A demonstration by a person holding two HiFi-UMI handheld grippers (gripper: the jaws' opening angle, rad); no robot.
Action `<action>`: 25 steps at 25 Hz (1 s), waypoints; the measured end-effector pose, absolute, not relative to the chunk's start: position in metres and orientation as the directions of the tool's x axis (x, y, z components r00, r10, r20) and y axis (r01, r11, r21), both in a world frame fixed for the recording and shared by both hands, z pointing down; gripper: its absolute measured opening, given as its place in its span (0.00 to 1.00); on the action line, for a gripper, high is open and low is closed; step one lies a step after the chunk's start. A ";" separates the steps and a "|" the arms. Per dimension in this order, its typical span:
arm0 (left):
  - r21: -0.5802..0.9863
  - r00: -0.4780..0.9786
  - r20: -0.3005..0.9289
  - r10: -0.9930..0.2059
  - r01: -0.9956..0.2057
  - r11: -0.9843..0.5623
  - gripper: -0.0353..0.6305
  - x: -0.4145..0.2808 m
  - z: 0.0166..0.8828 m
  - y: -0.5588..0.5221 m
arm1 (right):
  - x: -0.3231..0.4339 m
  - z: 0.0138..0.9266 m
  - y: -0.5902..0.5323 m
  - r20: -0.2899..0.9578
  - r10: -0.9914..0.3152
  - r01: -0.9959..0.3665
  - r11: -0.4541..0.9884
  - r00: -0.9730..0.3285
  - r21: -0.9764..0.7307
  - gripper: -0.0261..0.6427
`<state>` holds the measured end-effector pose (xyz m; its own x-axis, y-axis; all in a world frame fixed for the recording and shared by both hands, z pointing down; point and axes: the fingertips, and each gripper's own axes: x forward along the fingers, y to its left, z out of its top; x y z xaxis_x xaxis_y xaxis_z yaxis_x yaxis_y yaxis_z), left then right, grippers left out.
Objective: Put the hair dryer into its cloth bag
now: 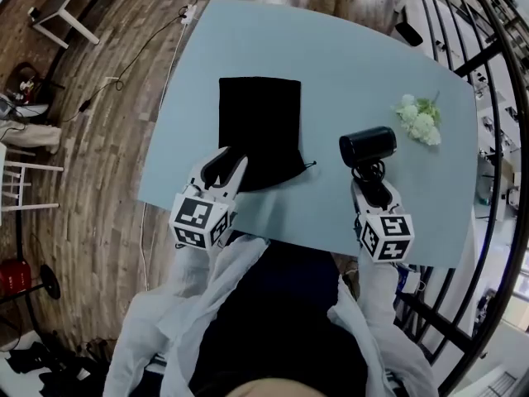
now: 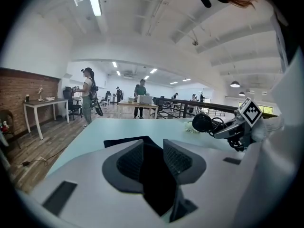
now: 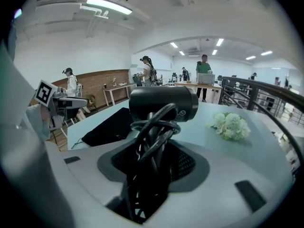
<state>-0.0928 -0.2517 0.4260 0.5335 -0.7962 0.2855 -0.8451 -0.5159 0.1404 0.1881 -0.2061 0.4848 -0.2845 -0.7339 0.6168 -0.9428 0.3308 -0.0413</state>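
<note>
The black cloth bag (image 1: 260,131) lies flat in the middle of the light blue table (image 1: 331,64), its drawstring mouth toward me. My left gripper (image 1: 225,162) hovers over the bag's near left corner with its jaws apart; in the left gripper view only the dark bag (image 2: 126,141) shows through the gap of that gripper (image 2: 153,148). My right gripper (image 1: 369,185) is shut on the black hair dryer (image 1: 368,145) by its handle and coiled cord (image 3: 152,137). The barrel (image 3: 164,103) lies crosswise just above the table, right of the bag (image 3: 111,125).
A small bunch of white flowers (image 1: 420,118) lies on the table beyond the dryer, to the right. A black metal railing (image 1: 488,73) runs close along the table's right side. My body is against the near edge. People stand at desks far behind.
</note>
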 end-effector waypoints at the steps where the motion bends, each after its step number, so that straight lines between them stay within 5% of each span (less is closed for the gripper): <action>1: 0.147 0.544 0.287 -0.789 -0.839 -0.525 0.26 -0.098 0.428 -0.249 | 0.180 0.485 -0.199 0.614 -0.737 -0.947 0.315 -0.282 -0.058 0.33; 14: 0.138 0.626 0.382 -0.680 -0.766 -0.628 0.26 -0.138 0.473 -0.206 | 0.123 0.502 -0.123 0.640 -0.736 -0.972 0.218 -0.223 -0.089 0.33; 25: 0.133 0.654 0.527 -0.543 -0.694 -0.707 0.27 -0.091 0.527 -0.206 | 0.102 0.520 -0.103 0.670 -0.667 -0.937 0.322 -0.326 -0.135 0.33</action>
